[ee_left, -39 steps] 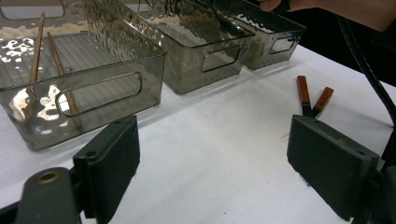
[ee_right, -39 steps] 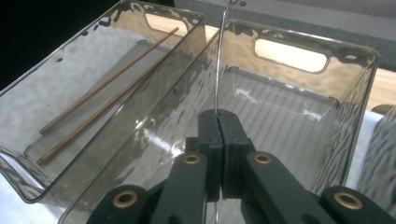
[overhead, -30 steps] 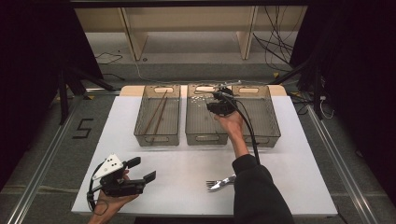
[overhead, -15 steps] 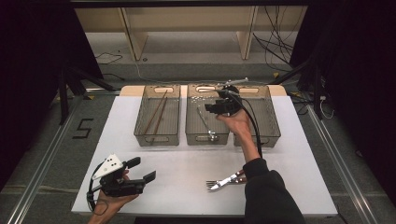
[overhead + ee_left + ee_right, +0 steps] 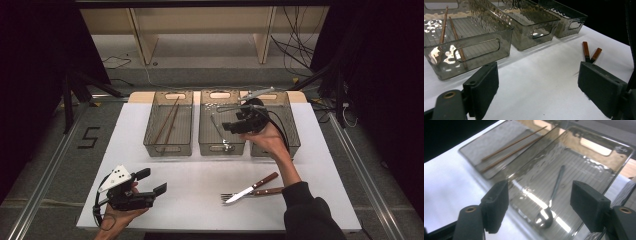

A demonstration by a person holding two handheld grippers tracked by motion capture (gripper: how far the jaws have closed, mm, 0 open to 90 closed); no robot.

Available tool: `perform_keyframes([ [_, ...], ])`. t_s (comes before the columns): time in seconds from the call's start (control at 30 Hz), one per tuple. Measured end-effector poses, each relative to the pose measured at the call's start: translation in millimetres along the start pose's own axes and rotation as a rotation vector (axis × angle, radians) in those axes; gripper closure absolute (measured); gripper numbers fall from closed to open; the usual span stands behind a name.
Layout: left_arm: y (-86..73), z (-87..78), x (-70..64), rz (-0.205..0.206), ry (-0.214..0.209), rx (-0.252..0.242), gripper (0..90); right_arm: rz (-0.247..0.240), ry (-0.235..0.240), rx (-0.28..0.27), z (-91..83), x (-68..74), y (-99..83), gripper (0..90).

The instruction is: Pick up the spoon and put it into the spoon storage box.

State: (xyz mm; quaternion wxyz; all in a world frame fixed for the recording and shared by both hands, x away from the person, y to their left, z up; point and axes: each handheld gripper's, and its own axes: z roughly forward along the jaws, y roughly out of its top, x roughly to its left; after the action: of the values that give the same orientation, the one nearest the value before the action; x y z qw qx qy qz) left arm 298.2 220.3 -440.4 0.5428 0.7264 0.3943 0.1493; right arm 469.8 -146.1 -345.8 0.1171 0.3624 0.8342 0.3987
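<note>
The right gripper hangs above the middle bin with its jaws spread wide and nothing between them. Below and between those jaws, a metal spoon lies flat on the bin's ribbed floor, bowl toward the gripper. Beyond the left jaw, two chopsticks rest in the neighbouring bin. The left gripper rests low at the white table, jaws apart and empty; past its right jaw lie a wooden-handled knife and fork.

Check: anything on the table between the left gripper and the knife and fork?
Bare white table between the left gripper, jaws open, and the knife and fork, in the high view.
</note>
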Motion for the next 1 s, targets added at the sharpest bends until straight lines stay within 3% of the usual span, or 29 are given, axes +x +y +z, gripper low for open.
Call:
perform_keyframes([
  [0.67,0.0,0.0,0.3,-0.006,-0.01,-0.007,16.1,-0.065,0.045,0.036,-27.4,16.1,-36.4,25.8],
  [1.0,0.0,0.6,1.1,-0.013,-0.012,-0.01,16.0,-0.089,0.046,0.081,-32.6,14.4,-60.6,25.3],
])
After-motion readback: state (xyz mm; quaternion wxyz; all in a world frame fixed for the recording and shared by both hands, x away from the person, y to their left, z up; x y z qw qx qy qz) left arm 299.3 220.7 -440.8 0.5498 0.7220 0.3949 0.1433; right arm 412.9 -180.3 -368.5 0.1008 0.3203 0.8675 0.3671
